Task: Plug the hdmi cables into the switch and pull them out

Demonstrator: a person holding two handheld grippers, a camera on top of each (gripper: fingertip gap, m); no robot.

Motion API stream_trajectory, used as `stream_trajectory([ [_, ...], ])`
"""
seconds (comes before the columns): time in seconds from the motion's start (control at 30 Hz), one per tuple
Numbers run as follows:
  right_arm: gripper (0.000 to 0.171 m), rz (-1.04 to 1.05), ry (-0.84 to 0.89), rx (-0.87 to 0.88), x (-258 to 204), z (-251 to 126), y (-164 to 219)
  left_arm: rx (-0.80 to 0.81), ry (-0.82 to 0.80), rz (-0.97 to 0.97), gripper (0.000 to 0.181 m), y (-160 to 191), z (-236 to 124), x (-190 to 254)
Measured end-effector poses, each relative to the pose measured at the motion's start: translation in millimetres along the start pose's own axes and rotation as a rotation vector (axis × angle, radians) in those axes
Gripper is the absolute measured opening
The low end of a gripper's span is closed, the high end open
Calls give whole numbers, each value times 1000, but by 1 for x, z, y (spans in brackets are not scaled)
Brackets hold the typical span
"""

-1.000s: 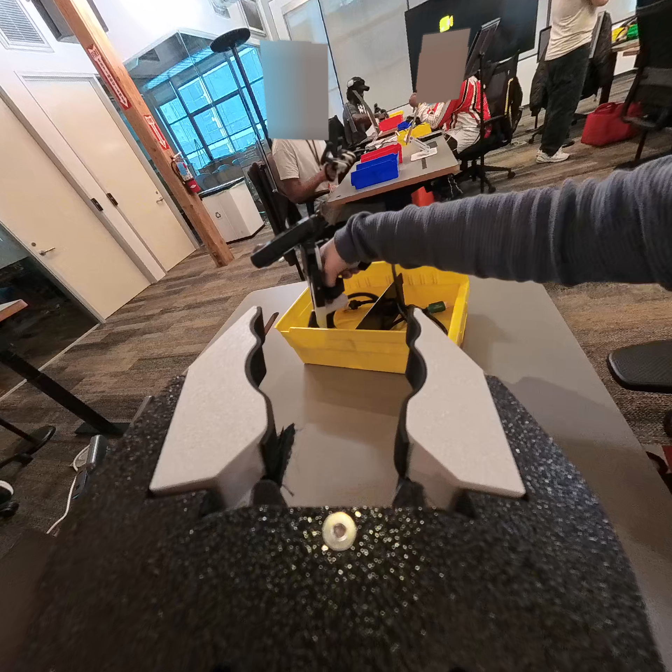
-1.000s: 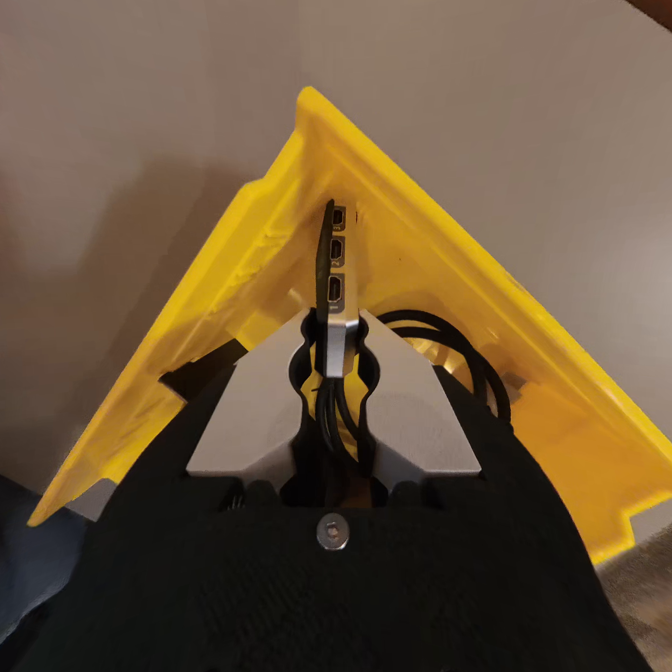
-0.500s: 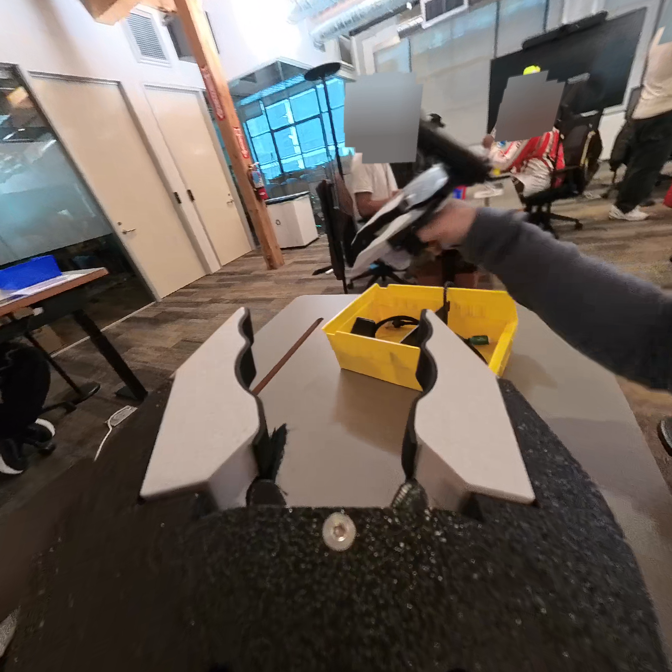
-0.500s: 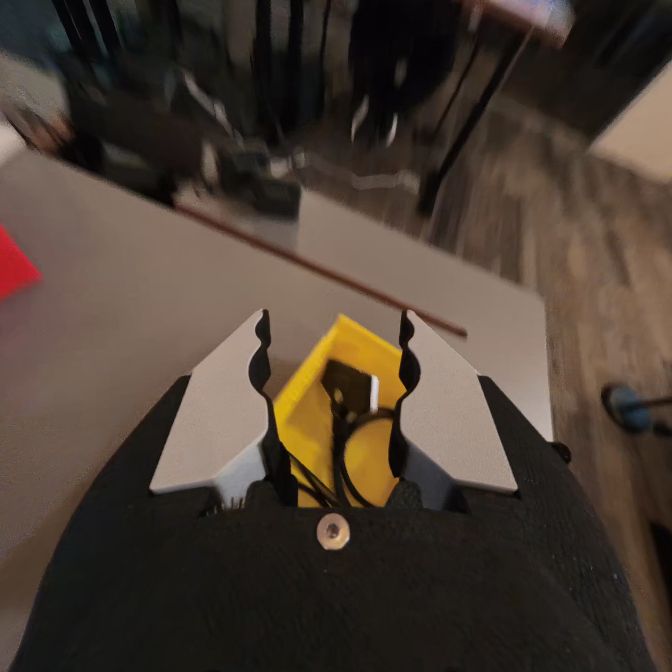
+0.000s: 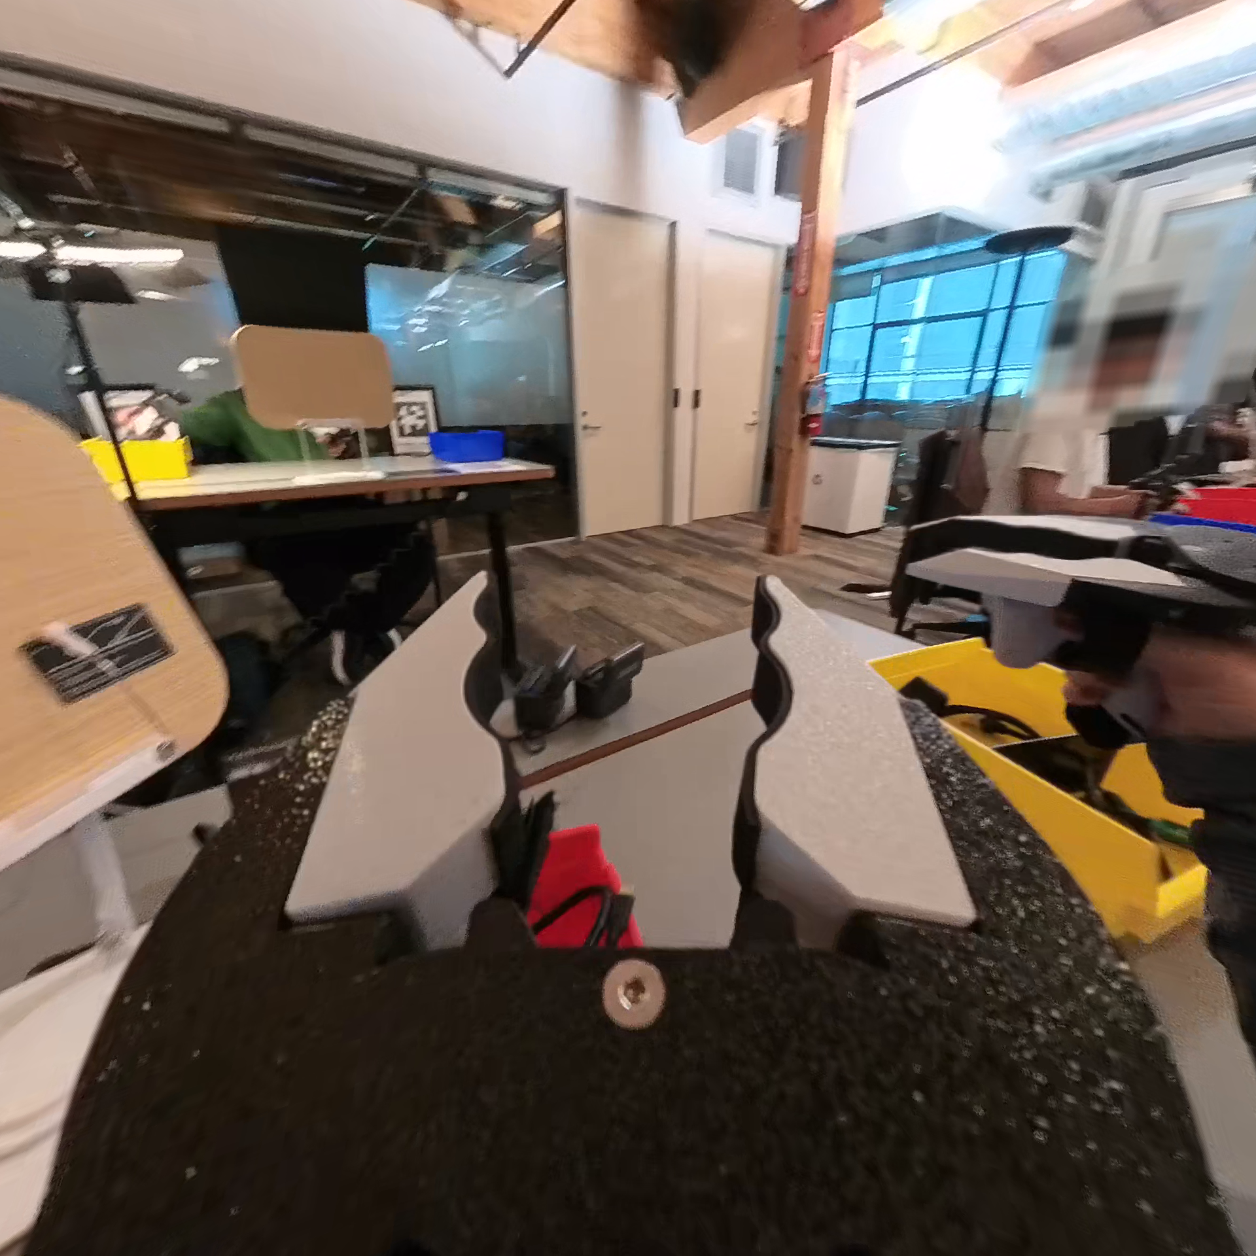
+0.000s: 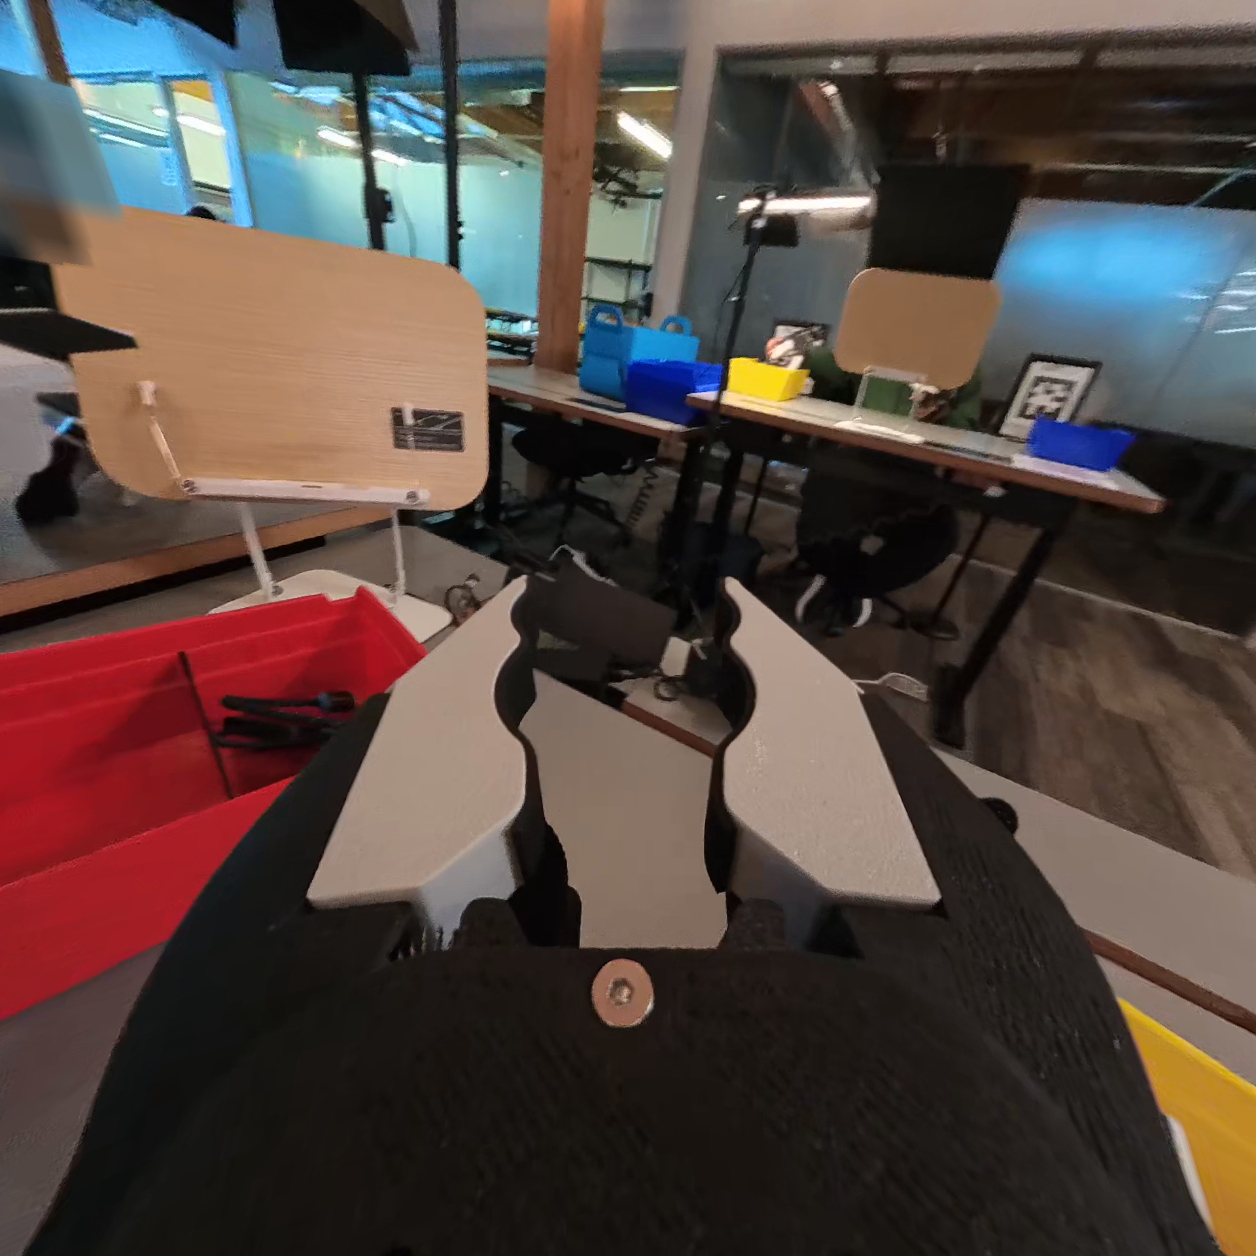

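Observation:
My left gripper [image 5: 622,591] is open and empty above the grey table [image 5: 652,809]. A yellow bin [image 5: 1060,836] to its right holds black HDMI cables [image 5: 999,727]; I cannot make out the switch among them. My right gripper [image 5: 1033,578], held in a hand, hovers over the yellow bin. In the right wrist view my right gripper [image 6: 625,591] is open and empty, pointing across the table [image 6: 612,815]. A red bin [image 6: 122,768] at its left holds more black cables [image 6: 285,713]. A corner of the yellow bin [image 6: 1203,1128] shows at the lower right.
The red bin [image 5: 578,877] shows between my left fingers. A wooden board on a white stand [image 6: 272,367] stands behind the red bin. Small black devices [image 5: 578,686] sit at the table's far edge. Other tables, chairs and people are beyond.
One second ago my right gripper was shut on the switch in the yellow bin. It has let go and risen. Both grippers have swung left, away from the bin.

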State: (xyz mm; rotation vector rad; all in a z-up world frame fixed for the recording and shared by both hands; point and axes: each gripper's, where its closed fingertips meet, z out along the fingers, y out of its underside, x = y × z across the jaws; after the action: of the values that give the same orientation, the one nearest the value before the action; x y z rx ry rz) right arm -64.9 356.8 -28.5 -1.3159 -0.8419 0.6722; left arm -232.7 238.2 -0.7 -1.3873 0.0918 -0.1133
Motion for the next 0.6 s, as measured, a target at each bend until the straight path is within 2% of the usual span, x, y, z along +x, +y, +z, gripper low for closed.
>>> stream_trajectory([
  [0.13,51,-34,-96,-14,-19,11,7,-95,-102,6,73,17,-2,-23],
  [0.2,51,-47,-100,-31,-19,12,11,-170,-90,62,74,31,1,-23],
  [0.27,51,-36,-93,-26,-14,10,11,-319,-54,162,76,56,3,-19],
  [0.4,50,22,-131,16,-10,1,6,-752,-74,397,83,129,-9,-29],
  [0.6,49,82,-147,51,-1,-11,2,-1012,-1,346,71,181,-13,-24],
])
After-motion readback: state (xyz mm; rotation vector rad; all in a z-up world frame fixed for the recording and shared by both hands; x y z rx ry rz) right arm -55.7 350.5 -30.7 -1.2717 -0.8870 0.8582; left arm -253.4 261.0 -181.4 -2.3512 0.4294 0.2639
